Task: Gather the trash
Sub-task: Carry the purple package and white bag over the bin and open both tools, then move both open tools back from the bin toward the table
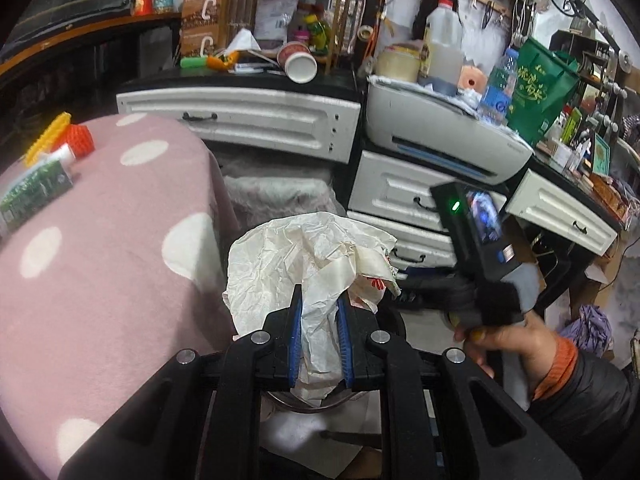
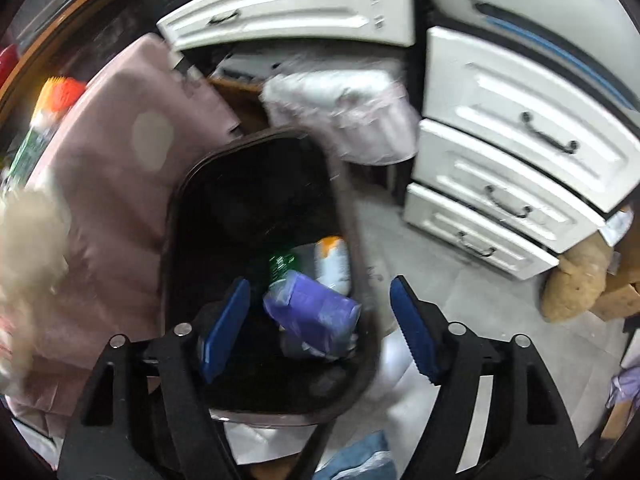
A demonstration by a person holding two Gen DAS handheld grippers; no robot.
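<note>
Pink fleece with white dots covers the tabletop [image 1: 100,248]; taken as landmark. White drawer unit [image 1: 240,118] stands behind it, across a gap. Dark trash bin [image 2: 176,216] sits on the floor just beside the tabletop's right edge, mouth open upward.

Inside the bin, right wrist view: purple packet [image 2: 316,312] on top, nearest the camera; white bottle with orange cap [image 2: 334,264] behind it; a green item [image 2: 282,264] at the bottle's left. View is motion-blurred, so the green item is possibly a bottle, not confirmed.

Crumpled white paper [image 1: 304,256]: held off the tabletop's right edge, apart from the cloth. Left gripper [image 1: 320,340] is clamped on its lower part, both blue pads pressed into the paper. Printed red marks show on a fold at the paper's right.

Right gripper [image 2: 320,328]: fingers spread wide, nothing between them, positioned above the bin mouth, right of the tabletop. In the left wrist view its black body is held in the person's hand [image 1: 508,340].

On the tabletop's far left corner: green-labelled tube [image 1: 36,192] lying flat, orange block [image 1: 80,140] and yellow strip [image 1: 46,138] just beyond it.
</note>
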